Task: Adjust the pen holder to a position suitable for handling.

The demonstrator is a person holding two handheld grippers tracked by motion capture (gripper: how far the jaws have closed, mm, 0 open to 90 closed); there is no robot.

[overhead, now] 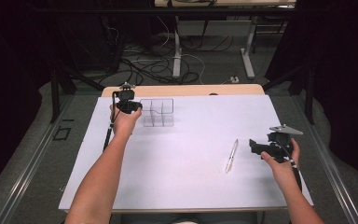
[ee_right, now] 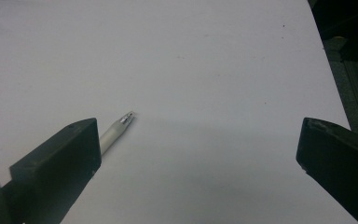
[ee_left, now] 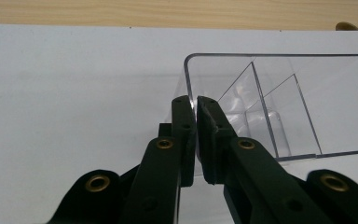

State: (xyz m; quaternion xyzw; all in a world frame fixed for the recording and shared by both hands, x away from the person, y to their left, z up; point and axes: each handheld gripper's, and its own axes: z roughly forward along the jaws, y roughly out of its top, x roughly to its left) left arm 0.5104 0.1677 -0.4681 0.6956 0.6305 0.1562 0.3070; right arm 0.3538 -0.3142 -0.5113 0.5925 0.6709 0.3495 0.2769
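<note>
A clear plastic box (overhead: 157, 113) with inner dividers stands on the white sheet (overhead: 191, 177) at the back left. My left gripper (overhead: 137, 106) is at the box's left side. In the left gripper view, its jaws (ee_left: 196, 100) are shut on the box's thin left wall (ee_left: 279, 93). A white pen (overhead: 231, 156) lies on the sheet toward the right. My right gripper (overhead: 253, 145) sits just right of the pen, jaws wide open and nothing between them. In the right gripper view (ee_right: 198, 135), the pen's tip (ee_right: 121, 123) pokes out beside the left jaw.
A strip of bare wooden tabletop (overhead: 182, 90) runs behind the sheet. The sheet's right edge (ee_right: 328, 70) drops to dark floor and a metal rail. Cables and table legs (overhead: 177, 60) lie on the floor beyond the table.
</note>
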